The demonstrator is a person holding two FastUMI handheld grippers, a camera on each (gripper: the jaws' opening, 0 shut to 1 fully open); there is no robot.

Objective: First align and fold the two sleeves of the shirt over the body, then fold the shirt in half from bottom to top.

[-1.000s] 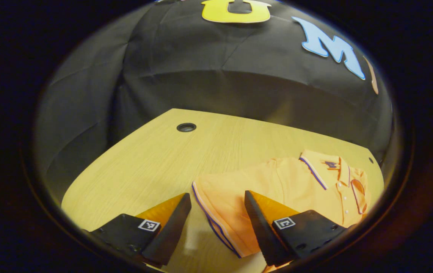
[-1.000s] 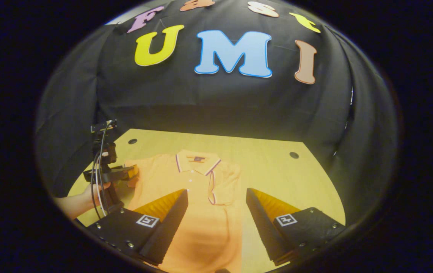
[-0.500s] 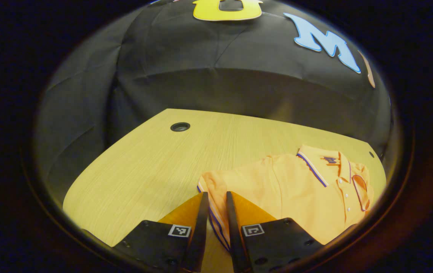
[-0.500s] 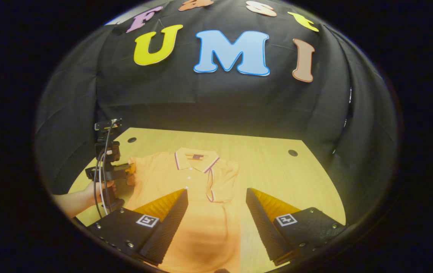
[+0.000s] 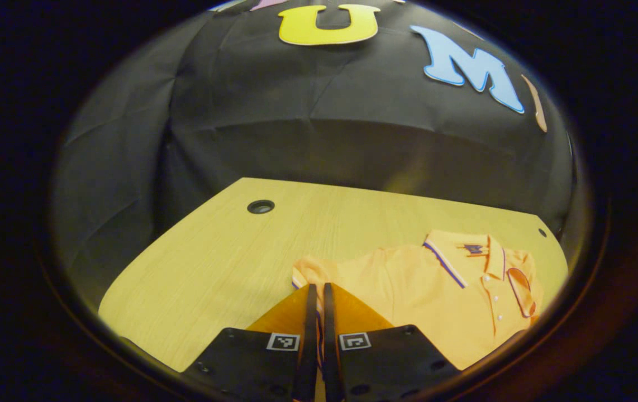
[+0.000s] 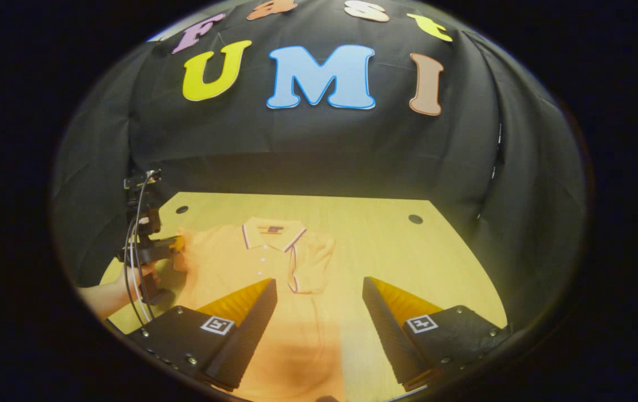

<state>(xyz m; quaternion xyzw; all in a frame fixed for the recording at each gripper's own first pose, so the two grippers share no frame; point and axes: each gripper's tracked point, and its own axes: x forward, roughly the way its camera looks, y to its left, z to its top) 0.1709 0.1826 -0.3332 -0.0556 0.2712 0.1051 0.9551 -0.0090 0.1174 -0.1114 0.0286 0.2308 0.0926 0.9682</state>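
Orange polo shirt (image 6: 274, 279) lies flat on the wooden worktop (image 6: 386, 245), front side up. Long axis runs from the collar (image 6: 272, 233) at the far end, toward the booth wall, down to the hem at the near edge. Collar and sleeve cuffs carry dark and white stripe trim. Small dark neck label (image 6: 274, 228) sits inside the collar; too small to read. No other legible writing on the shirt. Button placket runs down from the collar, a few white buttons visible.

One sleeve (image 6: 310, 268) is already folded over the chest, its striped cuff lying just beside the placket. The other sleeve (image 5: 319, 276) sticks out sideways off the body.

Left hand-held gripper (image 5: 316, 312): fingers pressed together, pinching that outstretched sleeve at its striped cuff edge; fabric bunches just ahead of the tips. In the right gripper view the same unit (image 6: 171, 248) shows at the shirt's sleeve end, held by a hand (image 6: 132, 279) with cables hanging off it.

Right hand-held gripper (image 6: 319, 304): fingers spread wide, nothing between them, above the lower body of the shirt, pointing up the shirt's long axis toward the collar.

Two round cable grommets (image 6: 415, 219) sit in the worktop near its far corners, well apart from the shirt.
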